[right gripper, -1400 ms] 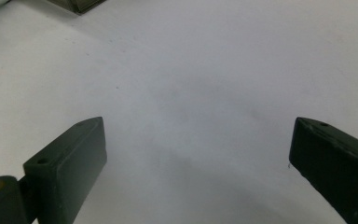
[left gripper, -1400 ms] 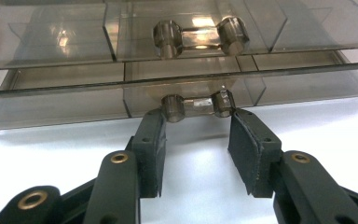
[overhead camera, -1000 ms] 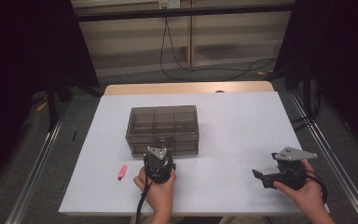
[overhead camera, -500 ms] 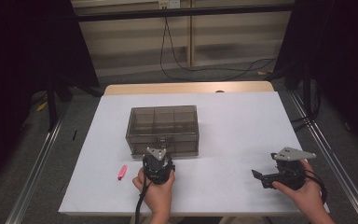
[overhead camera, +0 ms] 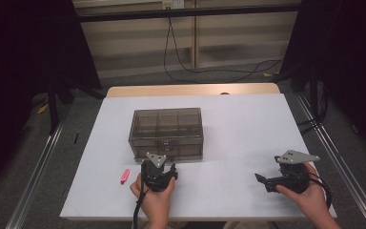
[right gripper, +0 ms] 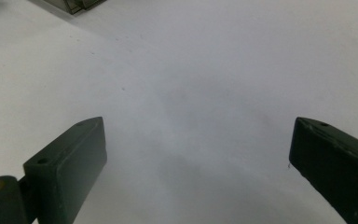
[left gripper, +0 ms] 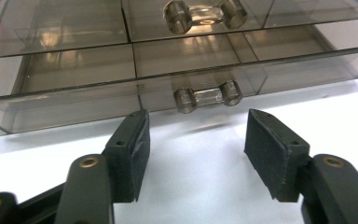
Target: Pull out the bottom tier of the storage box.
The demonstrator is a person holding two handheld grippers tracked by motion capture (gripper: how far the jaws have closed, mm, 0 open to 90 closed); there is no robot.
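Note:
A smoky see-through drawer box [overhead camera: 167, 133] stands in the middle of the white table [overhead camera: 248, 124]. My left gripper [overhead camera: 162, 167] sits just in front of it, pointing at its front. In the left gripper view the box [left gripper: 74, 70] spans the top, and the lower drawer's clear handle [left gripper: 208, 96] lies just beyond my left gripper [left gripper: 198, 116]. Its jaws have just been opening and nothing is between them. My right gripper [overhead camera: 262, 180] rests at the table's right front, pointing left. In its own view my right gripper [right gripper: 200, 123] is open over bare table.
A small pink item [overhead camera: 125, 176] lies on the table to the left of my left hand. An upper drawer handle [left gripper: 205, 14] shows above the lower one. Dark rails run along both sides of the table, and cables lie on the floor behind it.
The left gripper's jaws look slightly wider apart than before. Both hands have kept their places.

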